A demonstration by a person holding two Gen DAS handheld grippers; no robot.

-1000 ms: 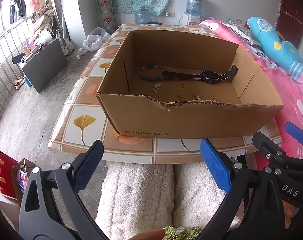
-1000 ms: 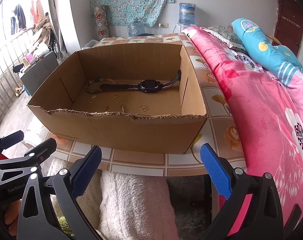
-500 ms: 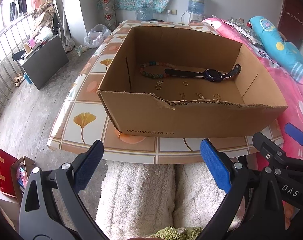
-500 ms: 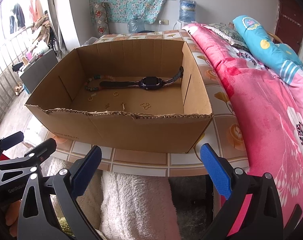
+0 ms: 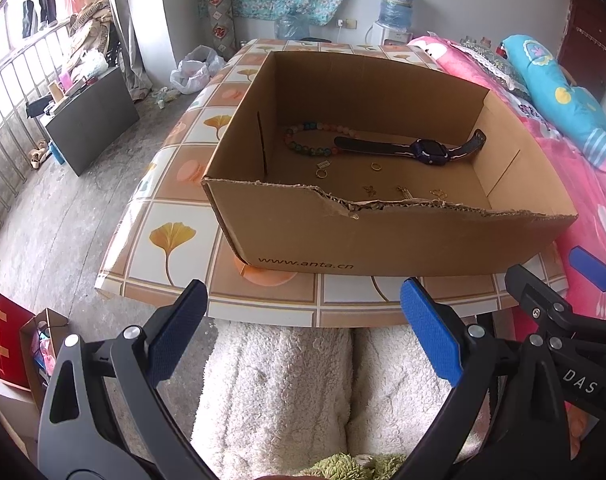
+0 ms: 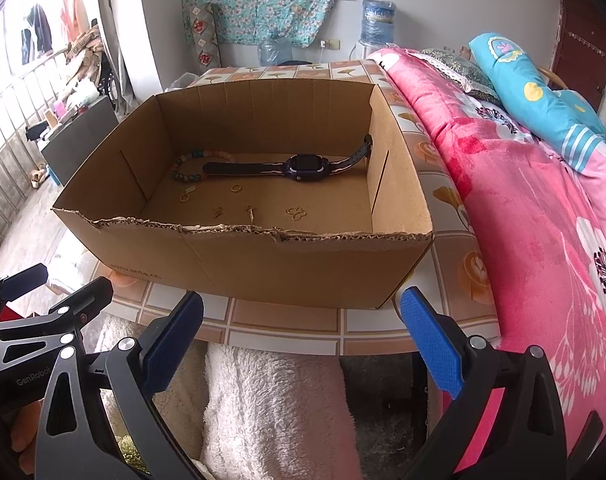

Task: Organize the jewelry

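Jewelry lies in an open brown cardboard box (image 5: 383, 240) on the tiled table (image 5: 175, 236).

Mid-frame in the box, a dark blue wristwatch (image 5: 427, 151) lies beside a multicoloured bead bracelet (image 5: 303, 146), with small gold rings and charms (image 6: 247, 212) nearer. At the bottom of the frame, the left gripper (image 5: 303, 332) and right gripper (image 6: 303, 332) have jaws released, empty, short of the table.
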